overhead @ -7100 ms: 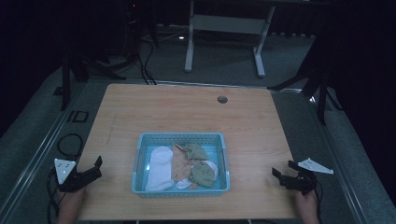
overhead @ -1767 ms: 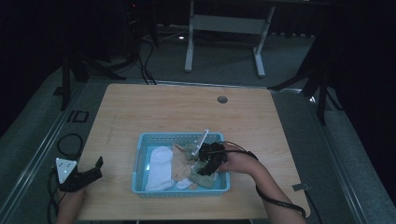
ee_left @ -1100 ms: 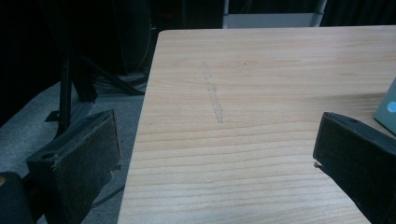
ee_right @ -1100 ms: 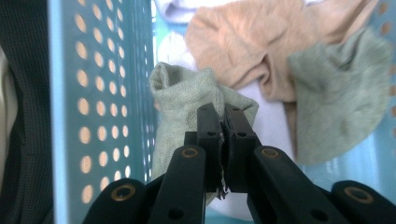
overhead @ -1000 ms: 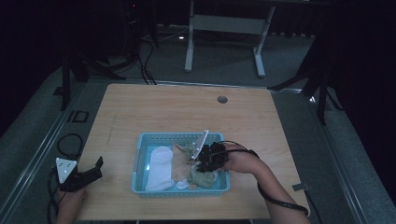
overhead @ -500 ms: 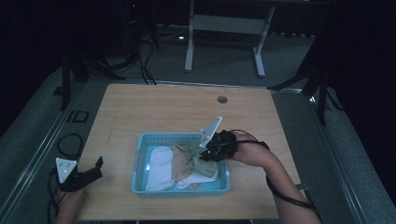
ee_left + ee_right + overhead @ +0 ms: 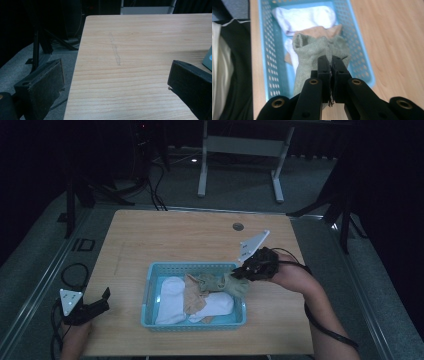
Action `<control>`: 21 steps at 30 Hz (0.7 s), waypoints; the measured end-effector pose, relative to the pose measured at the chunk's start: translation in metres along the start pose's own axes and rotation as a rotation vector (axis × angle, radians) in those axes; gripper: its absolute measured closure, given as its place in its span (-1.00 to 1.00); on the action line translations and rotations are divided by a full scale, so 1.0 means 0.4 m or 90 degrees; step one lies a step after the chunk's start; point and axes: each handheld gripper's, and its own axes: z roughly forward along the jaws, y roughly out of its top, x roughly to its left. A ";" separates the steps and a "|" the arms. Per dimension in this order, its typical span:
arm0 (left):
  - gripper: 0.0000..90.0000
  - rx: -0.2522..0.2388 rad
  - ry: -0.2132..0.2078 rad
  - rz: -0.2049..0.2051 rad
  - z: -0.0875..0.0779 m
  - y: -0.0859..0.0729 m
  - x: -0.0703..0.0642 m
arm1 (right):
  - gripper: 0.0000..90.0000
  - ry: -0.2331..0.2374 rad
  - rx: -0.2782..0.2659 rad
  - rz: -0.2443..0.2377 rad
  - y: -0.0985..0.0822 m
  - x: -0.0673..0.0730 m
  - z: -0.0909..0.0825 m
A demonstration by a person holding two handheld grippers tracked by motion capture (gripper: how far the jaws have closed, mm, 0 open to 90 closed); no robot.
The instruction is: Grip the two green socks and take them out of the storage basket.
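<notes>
Right gripper pinches the grey-green sock tight, half-lifted over the blue basket right rim; lift clear so the sock does not snag the tan sock, left gripper spread idle off the table's near-left edge.

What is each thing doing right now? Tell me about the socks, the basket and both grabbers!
Green sock: pinched, lifted partly out of the basket.
Tan sock: crumpled in the basket.
White socks: lying flat in the basket.
Basket: upright on the table, socks inside.
Right gripper: shut on the green sock.
Left gripper: open, nothing between its jaws, at the table's edge.
Table: bare wood around the basket.
</notes>
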 end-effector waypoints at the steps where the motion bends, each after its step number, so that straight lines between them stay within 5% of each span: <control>1: -0.99 0.000 0.000 0.000 0.000 0.000 0.000 | 0.93 0.000 0.000 0.000 0.000 0.000 0.000; 8: -0.99 -0.001 0.000 0.002 0.000 0.000 0.000 | 0.93 -0.029 -0.010 0.035 -0.053 -0.020 -0.053; 12: -0.99 0.000 0.000 0.002 0.000 0.000 -0.001 | 0.93 -0.043 0.002 0.077 -0.122 -0.040 -0.073; 21: -0.99 0.002 0.001 0.004 0.000 0.000 -0.001 | 0.93 -0.033 0.044 0.144 -0.249 -0.064 -0.021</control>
